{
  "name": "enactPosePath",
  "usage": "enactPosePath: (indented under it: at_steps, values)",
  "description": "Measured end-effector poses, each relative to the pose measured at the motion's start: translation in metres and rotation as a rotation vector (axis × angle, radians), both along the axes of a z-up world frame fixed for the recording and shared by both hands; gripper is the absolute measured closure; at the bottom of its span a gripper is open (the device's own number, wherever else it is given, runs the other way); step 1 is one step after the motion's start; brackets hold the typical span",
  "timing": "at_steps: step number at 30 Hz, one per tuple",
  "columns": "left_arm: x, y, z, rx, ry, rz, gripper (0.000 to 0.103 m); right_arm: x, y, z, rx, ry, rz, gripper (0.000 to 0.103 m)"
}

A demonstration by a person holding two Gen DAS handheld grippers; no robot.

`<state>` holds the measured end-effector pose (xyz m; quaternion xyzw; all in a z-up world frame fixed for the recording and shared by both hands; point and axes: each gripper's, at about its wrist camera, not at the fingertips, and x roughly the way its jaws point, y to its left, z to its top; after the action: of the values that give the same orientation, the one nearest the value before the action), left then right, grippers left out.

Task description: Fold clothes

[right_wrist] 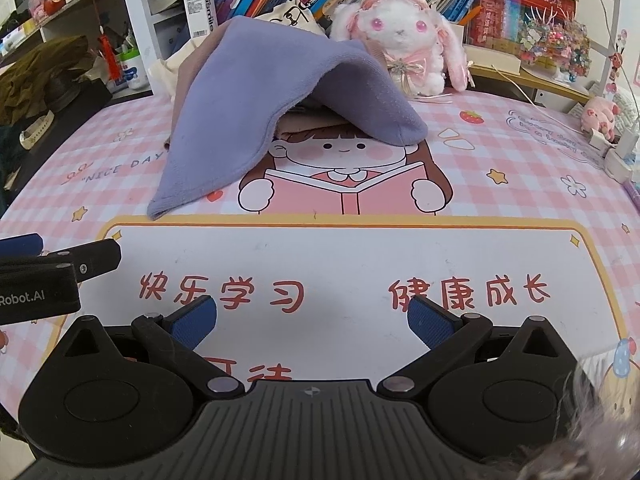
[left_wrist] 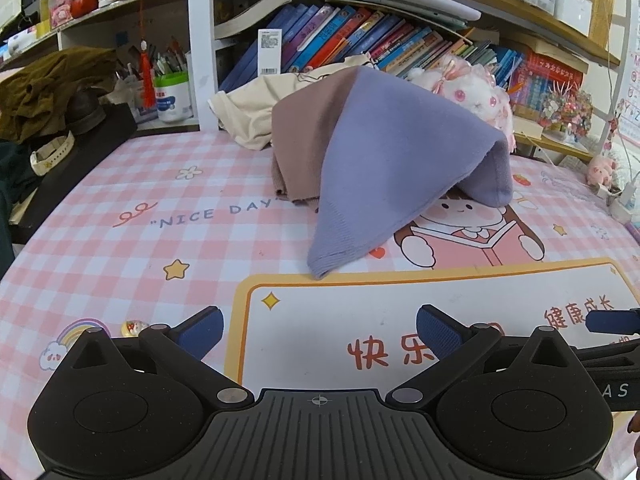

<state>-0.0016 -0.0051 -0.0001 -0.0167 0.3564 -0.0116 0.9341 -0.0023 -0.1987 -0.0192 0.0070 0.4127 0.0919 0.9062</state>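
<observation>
Left wrist view: soft lavender-and-taupe knit garment (left_wrist: 384, 148) sits centre frame on the pink checked desk mat (left_wrist: 120, 184), draped in a limp tent; we judge it light, floppy, non-slip, best pinched at the ribbed corner tip (left_wrist: 320, 268). Left gripper (left_wrist: 319, 330) low, level, jaws wide, empty. Right wrist view: garment upper-centre; right gripper (right_wrist: 312, 322) likewise wide, empty, pointing fwd.

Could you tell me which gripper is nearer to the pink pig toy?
Right. The right gripper hovers open over the mat, with the pig far ahead to its right; the left gripper sits beside it, farther left.
</observation>
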Motion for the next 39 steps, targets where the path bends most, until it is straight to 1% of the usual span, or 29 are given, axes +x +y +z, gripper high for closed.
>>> enactPosePath:
  at_steps: [13, 22, 27, 33, 39]
  values:
    - [-0.004, 0.001, 0.001, -0.016, -0.008, -0.015, 0.000, -0.007, -0.003, 0.002, -0.001, -0.007, -0.025, 0.000]
    - [-0.010, 0.001, 0.002, -0.022, -0.011, -0.006, 0.000, -0.015, -0.003, 0.004, 0.004, -0.021, -0.024, 0.000]
    - [-0.016, -0.002, 0.004, -0.011, -0.021, -0.021, 0.000, -0.017, -0.007, 0.004, 0.019, -0.020, -0.037, 0.000]
    - [-0.023, 0.001, 0.005, -0.023, -0.024, 0.000, 0.000, -0.022, -0.002, 0.006, 0.005, -0.024, -0.006, 0.000]
    - [-0.028, 0.000, 0.006, -0.028, -0.034, 0.006, 0.000, -0.029, -0.005, 0.006, 0.005, -0.022, -0.005, 0.000]
